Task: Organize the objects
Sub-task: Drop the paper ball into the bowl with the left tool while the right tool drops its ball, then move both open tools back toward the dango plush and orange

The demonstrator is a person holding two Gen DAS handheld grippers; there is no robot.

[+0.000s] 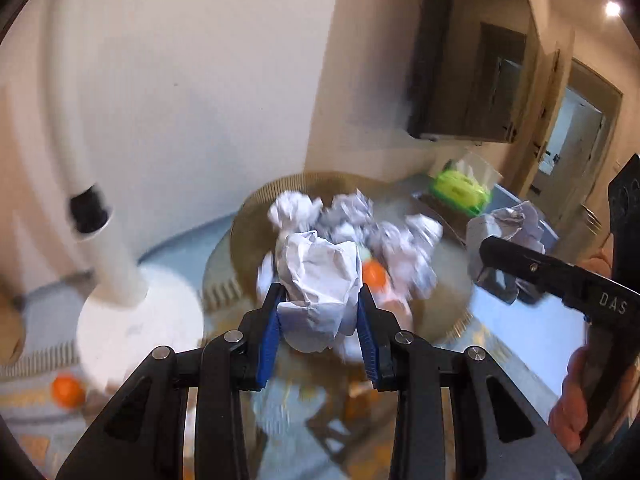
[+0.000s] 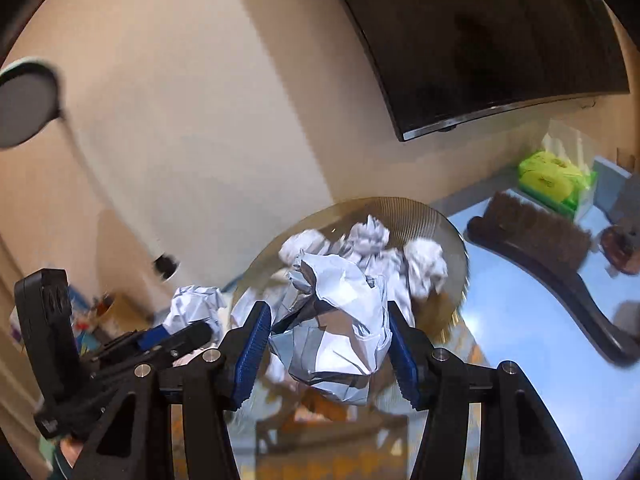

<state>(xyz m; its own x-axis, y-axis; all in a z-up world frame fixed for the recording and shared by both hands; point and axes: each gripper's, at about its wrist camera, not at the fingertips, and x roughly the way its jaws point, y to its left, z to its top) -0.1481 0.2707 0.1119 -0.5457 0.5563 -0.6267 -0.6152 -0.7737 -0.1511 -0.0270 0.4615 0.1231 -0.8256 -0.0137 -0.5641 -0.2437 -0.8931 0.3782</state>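
Looks like the carry-and-drop part of the tidy-up: both grippers have a ball of scrap paper and are hanging over the collecting dish. The left gripper has its blue ribbed fingers clamped on a crumpled white paper ball, squeezed from both sides, held above the near side of the round clear glass bowl with the ribbed rim. The right gripper is doing the same with a second, bigger crumpled white paper wad, pads pressed into it on both sides, also over the bowl's near edge. The bowl sits on the pale blue bench and already holds a heap of crumpled white paper balls, plus a small orange ball peeking out between them. There's another orange ball lower left, beside a white lamp base, which seems to be still out of place. Everything's a bit motion-blurred, so I can't tell how high the wads are above the pile. My guess for the next move: nudge each gripper further in over the middle of the bowl, then open the fingers so the paper falls on the heap and not over the rim. The two grippers are close together, so I'd release one at a time.
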